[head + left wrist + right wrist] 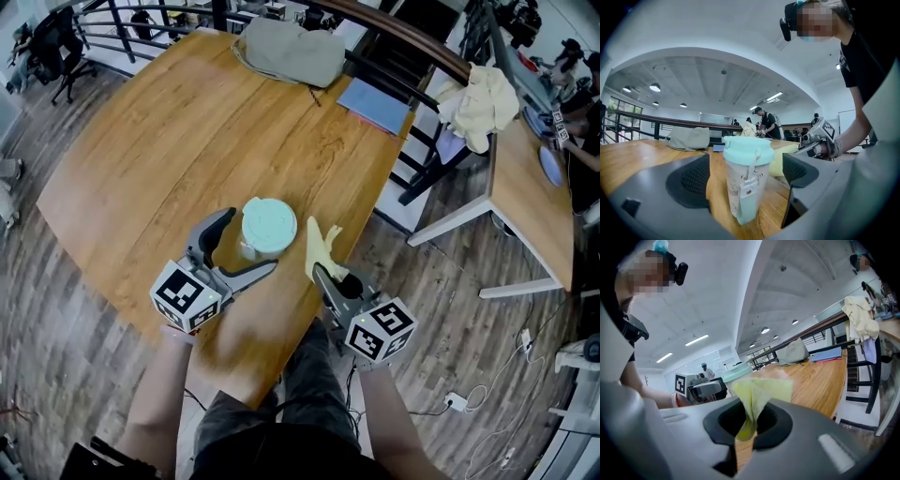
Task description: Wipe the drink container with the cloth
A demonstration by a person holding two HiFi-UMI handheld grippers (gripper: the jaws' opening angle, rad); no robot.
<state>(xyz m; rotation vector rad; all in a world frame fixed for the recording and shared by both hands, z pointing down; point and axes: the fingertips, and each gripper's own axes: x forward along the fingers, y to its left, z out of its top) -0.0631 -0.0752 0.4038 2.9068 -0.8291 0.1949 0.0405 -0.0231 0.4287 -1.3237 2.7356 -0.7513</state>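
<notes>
A pale cup with a mint-green lid, the drink container (266,228) (746,180), stands upright on the wooden table (169,141) near its front edge. My left gripper (242,247) (743,180) is open, its jaws wide on either side of the cup without touching it. Just right of the cup, my right gripper (323,267) (748,423) is shut on a yellow cloth (320,246) (757,397), which sticks up from the jaws. In the right gripper view the cup's lid (736,372) shows behind the cloth.
At the table's far edge lie a grey bag (291,49) and a blue folder (373,103). A chair with pale clothes (480,101) and a second desk (530,192) stand to the right. People work in the background.
</notes>
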